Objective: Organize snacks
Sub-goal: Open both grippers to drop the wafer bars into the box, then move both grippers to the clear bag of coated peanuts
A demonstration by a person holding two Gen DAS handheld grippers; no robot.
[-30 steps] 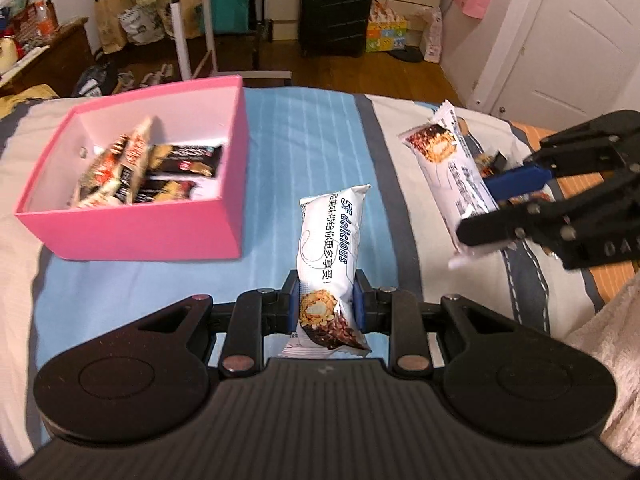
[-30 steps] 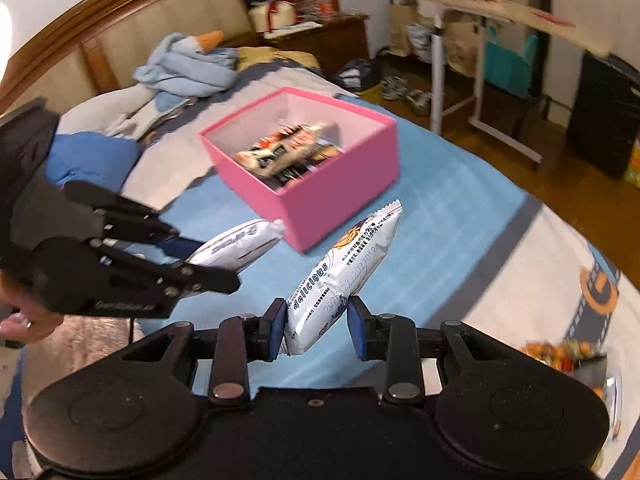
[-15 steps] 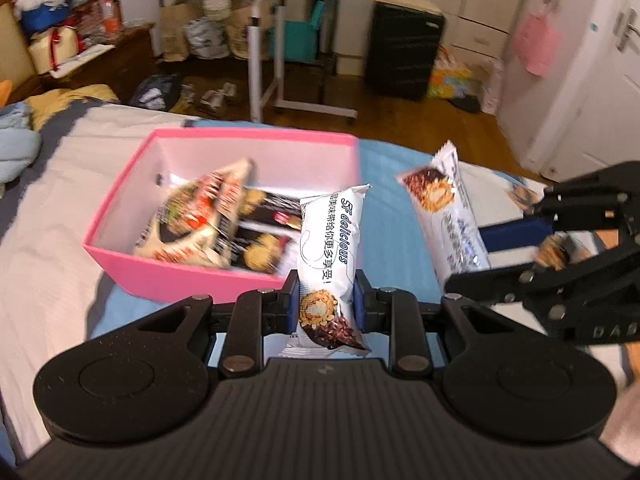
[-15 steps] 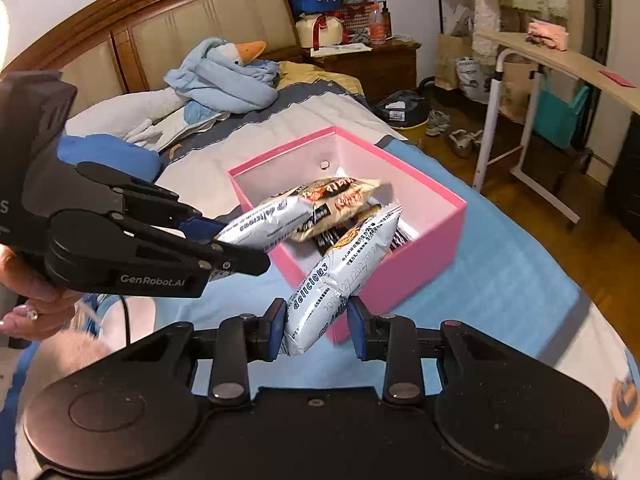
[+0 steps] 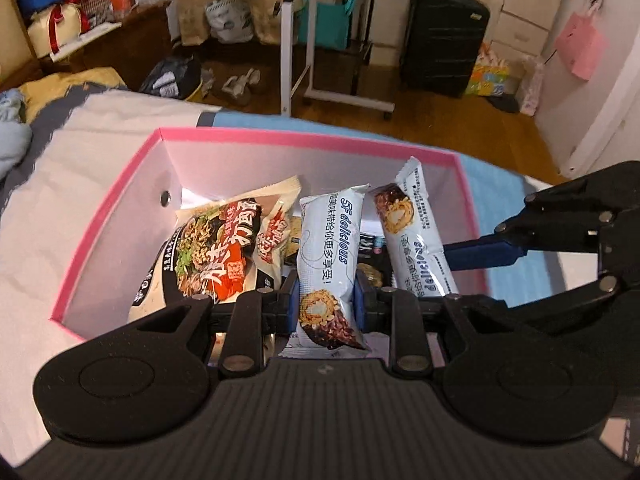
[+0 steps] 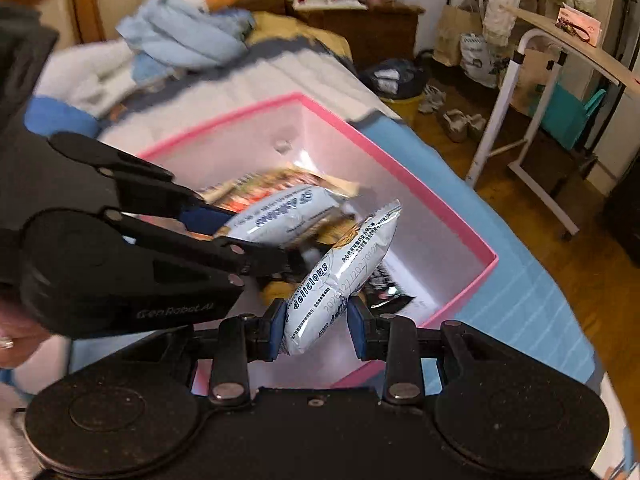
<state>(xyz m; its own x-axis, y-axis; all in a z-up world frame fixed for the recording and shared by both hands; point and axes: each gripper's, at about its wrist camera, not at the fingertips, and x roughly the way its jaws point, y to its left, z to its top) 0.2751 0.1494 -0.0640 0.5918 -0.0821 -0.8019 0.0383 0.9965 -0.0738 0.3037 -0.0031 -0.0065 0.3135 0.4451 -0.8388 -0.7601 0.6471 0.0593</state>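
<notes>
Two white "5F delicious" snack bars, both in the air above the open pink box (image 5: 460,168). Left snack bar (image 5: 330,256) is clamped near its lower end between the blue pads of the left gripper (image 5: 327,304), pointing away from the camera over the middle of the box. Right snack bar (image 6: 340,276) is clamped near one end by the right gripper (image 6: 318,330), tilted up to the right over the near half of the box. In the left wrist view the two bars sit just beside each other, roughly parallel, apart. Neither touches the box contents as far as I can tell.

Inside the box: a large instant noodle packet (image 5: 208,256) with black and orange print on the left side, a smaller cream packet (image 5: 276,232) leaning on it, dark wrappers (image 6: 386,288) underneath on the floor of the box. Metal rivet on the left inner wall.

Box sits on the bed, on a blue-striped blanket (image 6: 532,304). Beyond the bed: wooden floor, white-legged rolling table (image 5: 296,40), black suitcase (image 5: 444,36). Right wrist view is motion-blurred toward the headboard; a light blue plush (image 6: 184,36) lies there.
</notes>
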